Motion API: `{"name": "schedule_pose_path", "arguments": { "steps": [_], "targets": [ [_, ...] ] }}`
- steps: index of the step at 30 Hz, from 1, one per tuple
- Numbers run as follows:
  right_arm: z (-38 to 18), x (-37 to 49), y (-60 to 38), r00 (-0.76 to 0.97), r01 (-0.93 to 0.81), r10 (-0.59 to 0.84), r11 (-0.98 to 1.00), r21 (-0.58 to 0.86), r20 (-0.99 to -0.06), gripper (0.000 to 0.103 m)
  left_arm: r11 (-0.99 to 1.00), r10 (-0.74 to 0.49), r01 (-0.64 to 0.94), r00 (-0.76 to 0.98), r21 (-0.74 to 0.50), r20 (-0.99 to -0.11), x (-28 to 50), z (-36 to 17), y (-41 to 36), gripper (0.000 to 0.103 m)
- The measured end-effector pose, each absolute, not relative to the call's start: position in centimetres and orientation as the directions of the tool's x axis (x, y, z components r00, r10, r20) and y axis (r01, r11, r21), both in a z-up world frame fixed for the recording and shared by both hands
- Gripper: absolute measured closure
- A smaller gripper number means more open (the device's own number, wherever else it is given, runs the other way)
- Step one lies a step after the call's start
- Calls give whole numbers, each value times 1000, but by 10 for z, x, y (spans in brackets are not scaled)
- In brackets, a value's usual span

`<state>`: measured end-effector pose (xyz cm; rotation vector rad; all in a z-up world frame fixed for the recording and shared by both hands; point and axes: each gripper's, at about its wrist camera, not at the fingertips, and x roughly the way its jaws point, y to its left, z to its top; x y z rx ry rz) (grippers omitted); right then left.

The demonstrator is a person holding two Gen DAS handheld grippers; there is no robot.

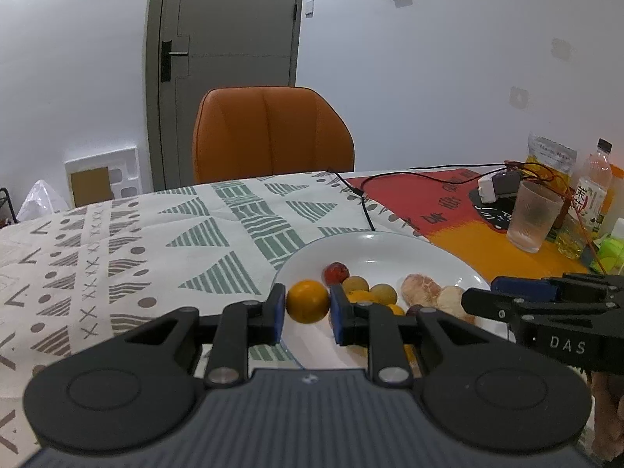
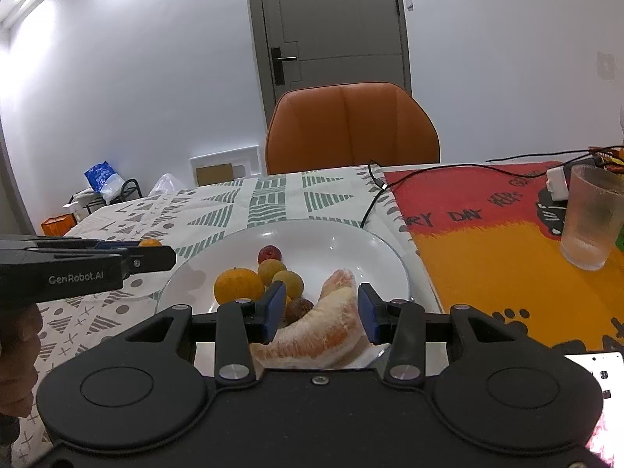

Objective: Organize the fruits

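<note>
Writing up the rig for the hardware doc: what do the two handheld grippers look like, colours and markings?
Both alike: black plastic bodies with two round bosses, black linkage arms with silver pivot bolts, blue pads on the fingers. The left gripper has a ribbed grey top and "GenRobot.AI" in white on its side; the right gripper shows "DAS" in white. No cables or sleeves visible.

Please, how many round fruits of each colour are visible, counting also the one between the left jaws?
Orange round fruits: 2
Yellow-brown round fruits: 2
Red round fruit: 1
Dark brown round fruit: 1
Total: 6
</note>
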<state>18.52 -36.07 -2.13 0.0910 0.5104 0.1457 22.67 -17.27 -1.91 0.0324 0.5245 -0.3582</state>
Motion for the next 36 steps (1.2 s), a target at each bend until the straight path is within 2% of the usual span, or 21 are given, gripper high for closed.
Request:
{"name": "schedule_pose_path", "arguments": {
  "steps": [8, 9, 11, 13, 19, 21, 26, 33, 36],
  "targets": [
    [-27, 179, -359, 858, -114, 172, 982, 147, -485, 54, 944, -306, 327, 806, -50, -507, 222, -15, -163, 77],
    [-27, 179, -358, 857, -115, 174, 982, 151, -484, 52, 945, -302, 323, 806, -49, -509, 222, -15, -161, 74],
    [-28, 177, -357, 857, -118, 180, 981, 156, -483, 51, 949, -291, 313, 809, -46, -511, 220, -14, -157, 65],
    [-27, 176, -354, 855, -123, 185, 980, 157, -484, 49, 953, -280, 299, 811, -47, -515, 218, -13, -153, 50],
    [-26, 171, -350, 850, -119, 191, 978, 173, -492, 44, 962, -261, 265, 816, -67, -515, 209, -10, -138, 23],
    [-25, 168, -348, 852, -119, 193, 977, 178, -487, 35, 964, -254, 258, 821, -65, -511, 204, -8, -132, 19],
    [-19, 160, -339, 860, -130, 200, 975, 178, -468, 27, 976, -201, 217, 831, -32, -519, 195, -5, -119, 15],
    [-11, 151, -326, 865, -151, 221, 971, 188, -451, 4, 984, -166, 179, 839, -25, -518, 180, 5, -101, 7],
    [-8, 147, -321, 866, -158, 230, 968, 192, -445, 0, 982, -171, 187, 836, -23, -521, 171, 9, -96, 6]
  ]
}}
